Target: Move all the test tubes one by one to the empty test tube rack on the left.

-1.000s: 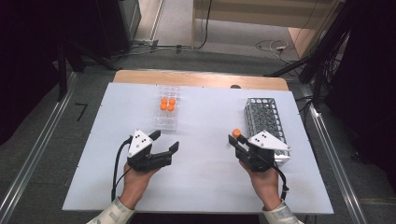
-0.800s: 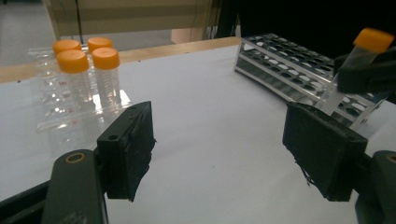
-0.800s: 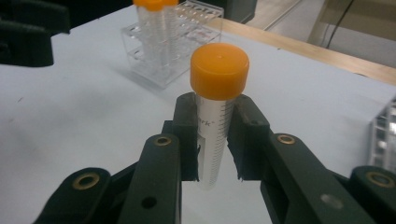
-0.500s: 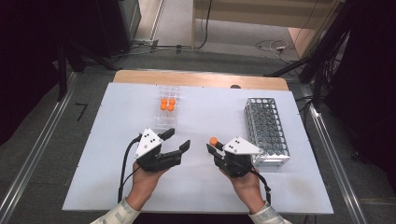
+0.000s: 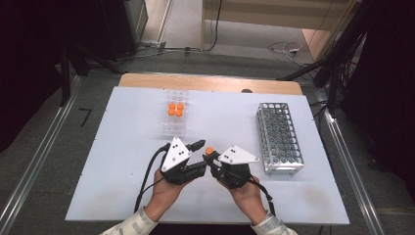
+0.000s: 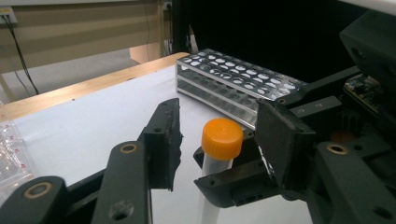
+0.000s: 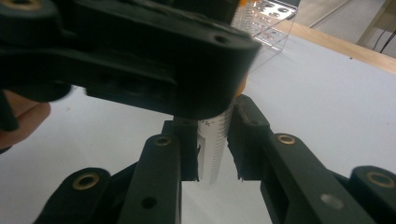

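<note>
tools have been brought together near the middle of the front half of the surface (image 5: 122, 147) since a second ago, when they were held well apart. a tube (image 7: 215, 140) with an orange cap (image 6: 222, 138) is pinched tight at its clear body by the right tool (image 7: 215, 175), which was beside the metal rack (image 5: 280, 137) before. the left tool (image 6: 219, 135) has just been closing, and the cap is now between its jaws, but the pads are not yet pressed on it, so a gap can be seen on each side. it looks as if the cap is about to be gripped, perhaps to be twisted off or for the tube to be passed over.

four more orange caps (image 5: 175, 109) are kept in a clear tray (image 5: 172, 128) toward the back left of the surface. the metal rack is set along the right edge. grey floor, cables and dark stands can be seen around the surface, and a wooden strip at its back edge.
</note>
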Demonstrator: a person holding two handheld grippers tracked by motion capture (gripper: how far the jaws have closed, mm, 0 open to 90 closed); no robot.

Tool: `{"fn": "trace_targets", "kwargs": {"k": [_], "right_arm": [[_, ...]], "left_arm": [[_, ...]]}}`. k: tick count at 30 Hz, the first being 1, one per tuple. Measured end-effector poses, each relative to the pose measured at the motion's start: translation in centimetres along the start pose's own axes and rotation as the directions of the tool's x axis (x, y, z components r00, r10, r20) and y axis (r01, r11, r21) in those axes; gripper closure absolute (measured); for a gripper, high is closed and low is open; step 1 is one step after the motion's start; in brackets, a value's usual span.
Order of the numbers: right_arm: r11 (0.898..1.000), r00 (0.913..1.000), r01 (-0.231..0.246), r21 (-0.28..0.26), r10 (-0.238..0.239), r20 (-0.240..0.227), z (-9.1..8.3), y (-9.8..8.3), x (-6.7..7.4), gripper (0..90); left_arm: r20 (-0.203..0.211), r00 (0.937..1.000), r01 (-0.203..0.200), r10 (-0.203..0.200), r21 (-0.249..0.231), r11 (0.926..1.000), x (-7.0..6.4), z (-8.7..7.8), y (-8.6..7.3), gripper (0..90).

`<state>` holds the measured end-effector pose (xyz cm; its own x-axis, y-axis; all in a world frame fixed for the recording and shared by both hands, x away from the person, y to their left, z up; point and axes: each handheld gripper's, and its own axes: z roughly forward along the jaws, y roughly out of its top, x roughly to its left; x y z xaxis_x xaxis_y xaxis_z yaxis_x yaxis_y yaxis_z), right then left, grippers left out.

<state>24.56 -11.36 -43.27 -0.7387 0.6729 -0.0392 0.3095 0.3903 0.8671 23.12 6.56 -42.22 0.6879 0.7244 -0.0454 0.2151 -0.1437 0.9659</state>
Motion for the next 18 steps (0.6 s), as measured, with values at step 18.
{"fn": "trace_targets", "kwargs": {"k": [18], "right_arm": [[1.0,0.9999,-0.002,-0.001,0.002,-0.01,-0.06,-0.05,0.13,70.5]], "left_arm": [[-0.004,0.9997,-0.023,0.023,0.018,0.9996,-0.15,0.18,-0.36,69.9]]}}
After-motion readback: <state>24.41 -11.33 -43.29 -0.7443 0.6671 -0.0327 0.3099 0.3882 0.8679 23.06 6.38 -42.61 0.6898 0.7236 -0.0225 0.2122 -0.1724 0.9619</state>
